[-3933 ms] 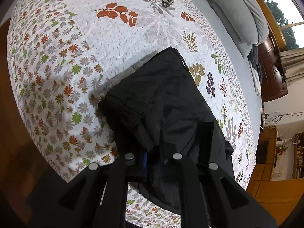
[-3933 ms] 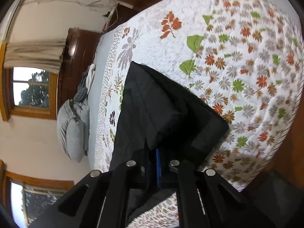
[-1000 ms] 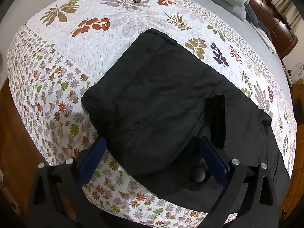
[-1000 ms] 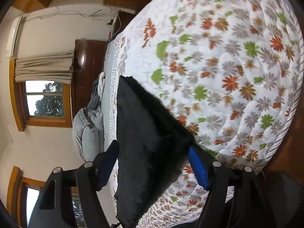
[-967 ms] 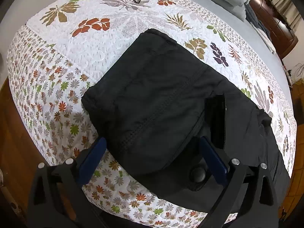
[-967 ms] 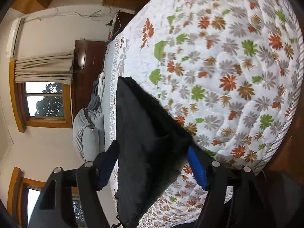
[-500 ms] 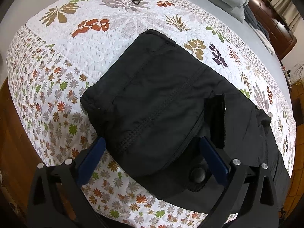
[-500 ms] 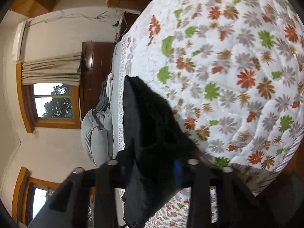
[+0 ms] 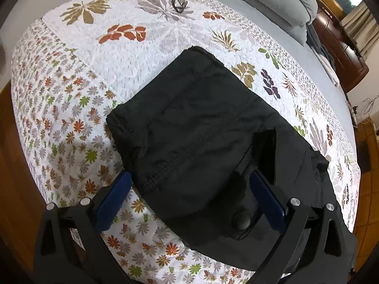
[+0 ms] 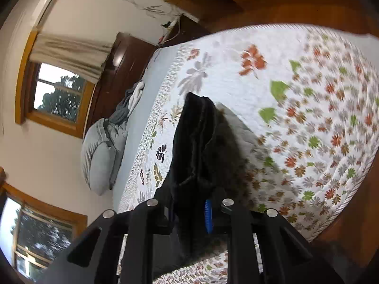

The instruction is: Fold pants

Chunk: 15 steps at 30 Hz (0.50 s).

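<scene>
— How many of each thing do you count?

— One pair of black pants [image 9: 201, 137], folded into a thick bundle on one floral quilt [image 9: 71, 99]. Two grippers, one per view. One pair of glasses [image 9: 178, 1] at the top centre of the left wrist view, lying on the quilt well apart from the pants. In the right wrist view, two windows [image 10: 59, 94] on the left edge, one heap of grey pillows [image 10: 101, 156] at centre left, and one dark wooden cabinet [image 10: 123, 71] at upper left.

— Where do the pants lie relative to the left gripper [image 9: 189, 203]?

— In the left wrist view the bundle fills the centre of the frame and its near edge reaches down between the two blue pads [image 9: 113, 198]. The fingers stand wide apart, released, with one pad over the quilt at lower left and the other over black cloth at lower right. I cannot tell whether either pad touches the fabric.

— And the right gripper [image 10: 189, 209]?

— Clenched on the pants. In the right wrist view a bunched fold of black cloth rises from between its fingers at lower centre and runs up toward the middle of the frame, casting a shadow on the quilt to its right. That view is blurred.
</scene>
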Tool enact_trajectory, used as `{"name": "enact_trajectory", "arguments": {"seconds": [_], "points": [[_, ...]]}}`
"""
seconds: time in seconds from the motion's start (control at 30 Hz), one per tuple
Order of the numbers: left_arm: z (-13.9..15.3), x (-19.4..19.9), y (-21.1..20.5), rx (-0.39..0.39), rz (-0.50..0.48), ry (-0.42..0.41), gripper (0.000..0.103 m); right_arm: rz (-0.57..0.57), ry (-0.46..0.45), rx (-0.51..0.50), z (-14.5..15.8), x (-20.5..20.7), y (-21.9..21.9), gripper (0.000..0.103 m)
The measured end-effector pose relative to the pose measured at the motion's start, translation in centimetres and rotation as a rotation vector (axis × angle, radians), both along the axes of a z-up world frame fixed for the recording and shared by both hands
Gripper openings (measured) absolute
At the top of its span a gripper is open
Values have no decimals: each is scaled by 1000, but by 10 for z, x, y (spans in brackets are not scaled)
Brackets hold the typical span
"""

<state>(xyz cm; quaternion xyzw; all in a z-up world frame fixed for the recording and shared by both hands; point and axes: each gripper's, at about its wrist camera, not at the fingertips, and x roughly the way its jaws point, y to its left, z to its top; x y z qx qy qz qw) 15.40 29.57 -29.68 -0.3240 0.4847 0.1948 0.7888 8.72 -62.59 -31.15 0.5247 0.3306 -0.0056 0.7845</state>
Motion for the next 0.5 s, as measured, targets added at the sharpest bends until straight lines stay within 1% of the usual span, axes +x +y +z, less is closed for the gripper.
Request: {"name": "enact_trajectory", "arguments": {"seconds": [0.1,0.2,0.5], "points": [[5,-2,-2,35,11,-15,100,16,-10,-53,21,4,11,18],[9,-4,-4,54,19,-21,100,35,-20,-108,42,11,24,18],[11,-4,-6,61,18,-27,100,89,-21,-244,82,23,55,18]]}}
